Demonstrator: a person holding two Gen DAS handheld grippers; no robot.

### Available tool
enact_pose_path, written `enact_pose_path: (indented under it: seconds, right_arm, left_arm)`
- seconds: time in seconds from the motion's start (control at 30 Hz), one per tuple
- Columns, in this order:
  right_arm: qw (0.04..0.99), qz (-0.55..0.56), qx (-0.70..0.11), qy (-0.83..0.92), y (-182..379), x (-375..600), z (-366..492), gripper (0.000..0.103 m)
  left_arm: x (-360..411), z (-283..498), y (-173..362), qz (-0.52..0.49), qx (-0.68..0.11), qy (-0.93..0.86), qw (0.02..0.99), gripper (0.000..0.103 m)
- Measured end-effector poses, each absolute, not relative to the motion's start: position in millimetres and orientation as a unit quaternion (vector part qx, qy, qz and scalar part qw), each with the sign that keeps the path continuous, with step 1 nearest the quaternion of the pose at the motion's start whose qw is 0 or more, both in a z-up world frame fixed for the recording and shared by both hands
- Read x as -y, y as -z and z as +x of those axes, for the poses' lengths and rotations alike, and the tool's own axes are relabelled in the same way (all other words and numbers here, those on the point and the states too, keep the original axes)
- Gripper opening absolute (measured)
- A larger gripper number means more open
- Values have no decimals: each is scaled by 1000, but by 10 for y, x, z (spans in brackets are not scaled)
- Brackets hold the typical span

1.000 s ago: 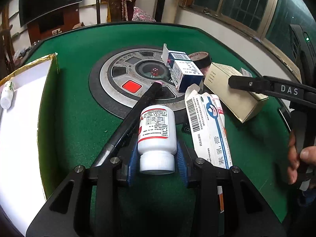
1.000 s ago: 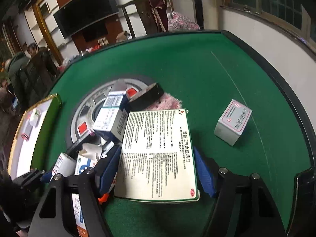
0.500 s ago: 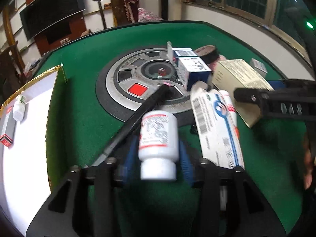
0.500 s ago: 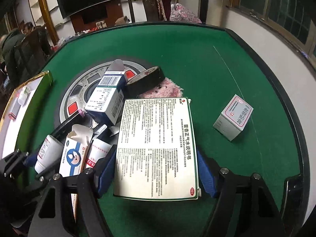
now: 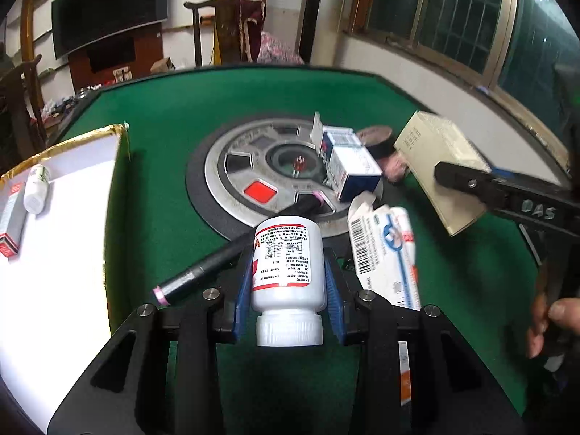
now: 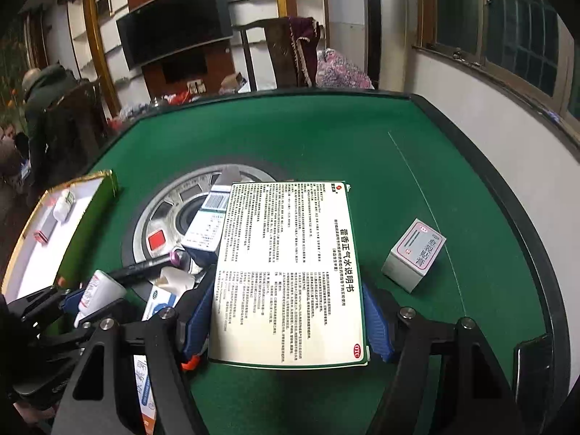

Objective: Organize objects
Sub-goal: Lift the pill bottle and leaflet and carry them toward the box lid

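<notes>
A white pill bottle [image 5: 286,261] with a red-edged label lies cap-towards-me between the blue pads of my left gripper [image 5: 288,282], whose jaws are closing and press on both its sides. It hangs just above a black pen [image 5: 217,261] with pink ends. My right gripper [image 6: 290,311] is shut on a large cream box [image 6: 290,272] printed with black text, held off the felt. That cream box [image 5: 442,166] shows tilted at the right of the left wrist view. The bottle [image 6: 99,286] also appears low left in the right wrist view.
A white gold-rimmed tray [image 5: 65,141] at the left holds a small bottle [image 5: 36,188] and a small red-marked box [image 5: 9,224]. On the metal centre panel [image 5: 232,166] stand a blue-white box [image 5: 348,166], a tape roll [image 5: 377,141] and a white-blue carton [image 5: 384,250]. A pink-white box [image 6: 415,253] sits far right.
Both grippers have risen a little with their loads. The cream box has lifted and tipped up off the felt. More of the tray shows in the left wrist view.
</notes>
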State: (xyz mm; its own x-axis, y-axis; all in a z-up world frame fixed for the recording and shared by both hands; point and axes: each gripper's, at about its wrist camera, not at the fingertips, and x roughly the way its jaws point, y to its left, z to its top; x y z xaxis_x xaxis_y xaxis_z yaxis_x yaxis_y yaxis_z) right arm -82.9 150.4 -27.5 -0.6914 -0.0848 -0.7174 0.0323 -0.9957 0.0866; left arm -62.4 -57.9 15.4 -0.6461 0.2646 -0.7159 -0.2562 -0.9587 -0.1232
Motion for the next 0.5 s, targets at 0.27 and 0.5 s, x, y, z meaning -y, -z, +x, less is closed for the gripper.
enact_pose_path:
  seconds: [0.27, 0.5]
  right_arm:
    - [53, 373, 44, 925, 178, -1339, -733, 71]
    - [85, 366, 45, 926, 85, -1012, -640, 71]
  left_arm:
    - [821, -524, -404, -354, 23, -928, 112, 35]
    - [982, -548, -485, -341, 33, -936, 80, 35]
